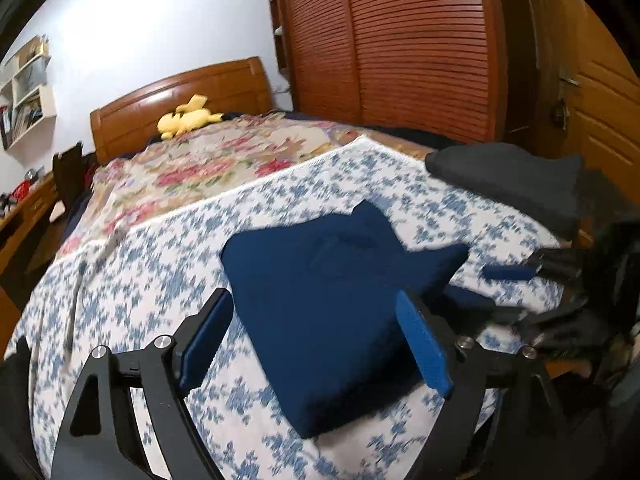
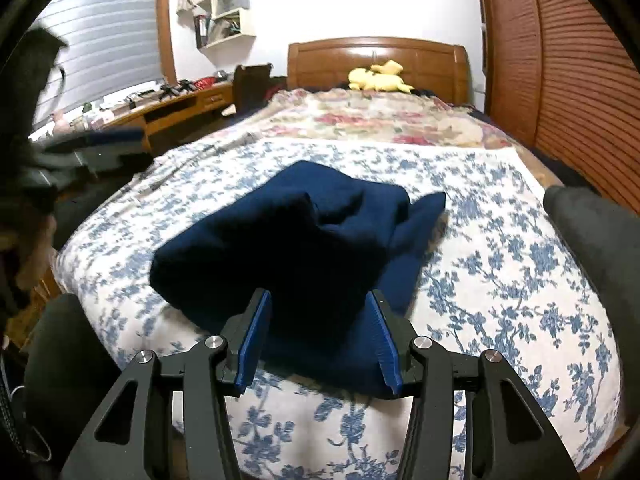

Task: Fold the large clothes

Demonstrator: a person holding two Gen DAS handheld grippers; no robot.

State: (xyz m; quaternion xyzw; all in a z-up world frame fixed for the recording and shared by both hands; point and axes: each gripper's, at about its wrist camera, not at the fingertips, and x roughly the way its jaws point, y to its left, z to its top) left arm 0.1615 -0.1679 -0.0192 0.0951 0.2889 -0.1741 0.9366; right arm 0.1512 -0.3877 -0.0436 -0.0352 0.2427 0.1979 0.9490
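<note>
Both my grippers sit spread wide, nothing held. Left gripper (image 1: 316, 344) hovers over the near edge of the navy garment (image 1: 332, 320), blue pads either side of it, not touching as far as I can see. Right gripper (image 2: 318, 340) is just in front of the same garment (image 2: 296, 248), its pads (image 2: 252, 344) flanking the near fold; contact unclear, frame is motion-blurred. In the left wrist view the right gripper shows at the right edge (image 1: 516, 292), fingers apart.

Counts:
- 1 navy garment, folded into a rough square bundle with one corner flap sticking up at the far side. Lies mid-bed on the blue floral sheet (image 2: 500, 280).
- 1 dark grey folded pile (image 1: 512, 176) at the right edge of the bed, apart from the navy one.
- 2 covers on the bed: blue floral near, red floral blanket (image 2: 380, 120) far.
- 1 yellow plush toy (image 2: 378, 78) by the wooden headboard (image 2: 432, 60).
- 1 louvred wardrobe (image 1: 408, 40), 1 desk (image 2: 172, 108) with clutter, white wall shelves (image 2: 228, 12).

No readable writing, labels or brands in either view.
</note>
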